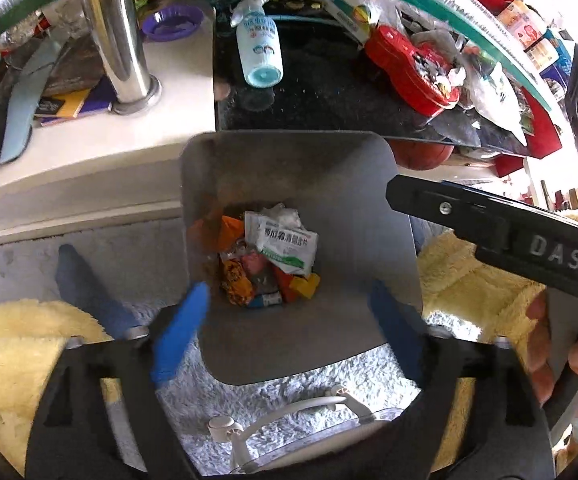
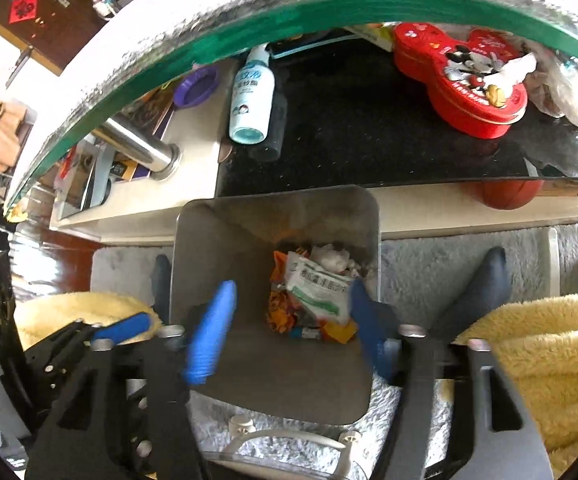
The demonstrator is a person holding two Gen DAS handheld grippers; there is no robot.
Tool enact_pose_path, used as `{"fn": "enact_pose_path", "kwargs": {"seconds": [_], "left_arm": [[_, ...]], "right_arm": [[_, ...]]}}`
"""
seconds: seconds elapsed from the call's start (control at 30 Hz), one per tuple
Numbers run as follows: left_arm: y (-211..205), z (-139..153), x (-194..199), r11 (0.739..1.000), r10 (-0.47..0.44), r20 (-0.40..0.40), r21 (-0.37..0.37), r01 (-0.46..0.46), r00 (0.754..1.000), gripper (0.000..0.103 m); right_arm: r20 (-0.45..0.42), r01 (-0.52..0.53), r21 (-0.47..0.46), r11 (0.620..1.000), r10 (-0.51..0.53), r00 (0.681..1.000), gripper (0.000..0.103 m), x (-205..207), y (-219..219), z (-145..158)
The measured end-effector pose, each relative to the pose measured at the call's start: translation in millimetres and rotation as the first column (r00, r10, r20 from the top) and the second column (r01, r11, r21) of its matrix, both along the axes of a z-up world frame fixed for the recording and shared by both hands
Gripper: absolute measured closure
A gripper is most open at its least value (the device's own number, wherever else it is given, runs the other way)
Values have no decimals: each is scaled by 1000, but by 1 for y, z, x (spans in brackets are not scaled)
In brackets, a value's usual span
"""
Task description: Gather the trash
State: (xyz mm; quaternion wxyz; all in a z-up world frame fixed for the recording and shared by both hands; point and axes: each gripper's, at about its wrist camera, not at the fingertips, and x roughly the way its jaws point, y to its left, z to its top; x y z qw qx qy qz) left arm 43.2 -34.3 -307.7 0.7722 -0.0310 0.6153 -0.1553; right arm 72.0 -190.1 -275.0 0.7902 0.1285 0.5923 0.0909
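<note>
A grey square trash bin [image 1: 361,216] [image 2: 217,240] stands on the floor rug below both grippers. Inside lies a pile of trash: a white and green packet [image 1: 287,246] [image 2: 319,290], orange wrappers [image 1: 231,232] [image 2: 279,312] and crumpled tissue. My left gripper [image 1: 289,304] is open and empty above the bin's mouth, blue fingers [image 1: 181,328] spread wide. My right gripper [image 2: 291,312] is also open and empty over the bin. The right gripper's black body [image 1: 509,236] shows in the left wrist view. The left gripper's blue finger [image 2: 123,326] shows at the lower left of the right wrist view.
A glass-topped table with a green edge [image 1: 429,16] [image 2: 289,12] arches above. Its lower shelf holds a white spray bottle [image 1: 259,44] [image 2: 251,100], a red Mickey tin [image 1: 413,72] [image 2: 469,76], a purple bowl [image 1: 173,22] and a chrome leg [image 1: 123,48]. Yellow fleece [image 2: 529,360] and socked feet [image 2: 485,280] flank the bin.
</note>
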Motion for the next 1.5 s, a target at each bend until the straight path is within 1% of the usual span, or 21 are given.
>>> {"fn": "enact_pose_path", "kwargs": {"seconds": [0.03, 0.07, 0.2, 0.27, 0.33, 0.43, 0.53, 0.57, 0.67, 0.7, 0.77, 0.8, 0.87, 0.93, 0.97, 1.07, 1.17, 1.2, 1.27, 1.37, 1.5], "left_arm": [[0, 4, -1, 1000, -1, 13, 6, 1, 1000, 7], [1, 9, -2, 1000, -3, 31, 15, 3, 1000, 8], [10, 27, -4, 999, 14, 79, 43, -17, 997, 8], [17, 38, -3, 999, 33, 103, 38, -37, 994, 8], [23, 56, -3, 998, 51, 151, 40, -58, 987, 8], [28, 86, -1, 996, 67, 231, 49, -81, 971, 8], [33, 122, 0, 995, 85, 318, 28, -99, 944, 8], [34, 134, 0, 994, 91, 346, 23, -106, 934, 8], [37, 183, -2, 992, 102, 456, 15, -122, 884, 8], [38, 204, -3, 992, 105, 502, 7, -125, 859, 8], [39, 234, -6, 991, 108, 564, 2, -132, 818, 8], [39, 251, -7, 991, 110, 592, 1, -137, 798, 8], [39, 278, -11, 991, 115, 632, -23, -130, 766, 8], [38, 306, -16, 991, 114, 683, -30, -128, 721, 8], [37, 320, -18, 991, 113, 715, -27, -133, 690, 8], [35, 343, -23, 988, 113, 763, -21, -151, 637, 8], [33, 362, -33, 985, 129, 798, -32, -172, 588, 8], [32, 365, -35, 984, 132, 806, -36, -175, 577, 8], [29, 369, -43, 983, 128, 818, -27, -184, 561, 8], [24, 369, -51, 980, 127, 829, -20, -199, 545, 8], [22, 367, -58, 979, 133, 830, -25, -201, 542, 8]], "right_arm": [[19, 9, -17, 1000, -9, 1000, 7, -1, -3, 4], [33, 14, -28, 1000, -13, 999, 4, -2, -5, 8], [94, 25, -84, 996, -18, 995, 4, -6, -14, 27], [158, 44, -120, 992, -25, 987, 3, -9, -20, 46], [214, 62, -143, 988, -31, 976, 3, -11, -25, 65], [292, 94, -181, 979, -37, 956, 3, -11, -34, 98], [373, 123, -179, 976, -49, 927, 3, -14, -41, 133], [399, 132, -173, 976, -53, 915, 3, -14, -43, 146], [482, 166, -160, 973, -70, 873, 3, -20, -48, 185], [524, 185, -148, 972, -81, 848, 3, -24, -51, 204], [580, 203, -134, 970, -89, 810, 3, -31, -55, 229], [597, 207, -134, 969, -88, 797, 3, -33, -55, 238], [638, 219, -138, 966, -83, 766, 3, -38, -59, 262], [676, 236, -150, 960, -74, 733, 3, -44, -60, 282], [687, 243, -152, 958, -75, 722, 3, -46, -62, 288], [714, 259, -136, 956, -87, 695, 3, -52, -67, 306], [738, 299, -158, 941, -88, 669, 3, -61, -67, 315], [744, 308, -164, 937, -87, 663, 3, -64, -66, 318], [750, 314, -175, 933, -80, 657, 3, -70, -63, 320], [761, 320, -181, 930, -74, 645, 3, -80, -57, 321], [780, 340, -193, 921, -66, 623, 3, -92, -50, 324]]}}
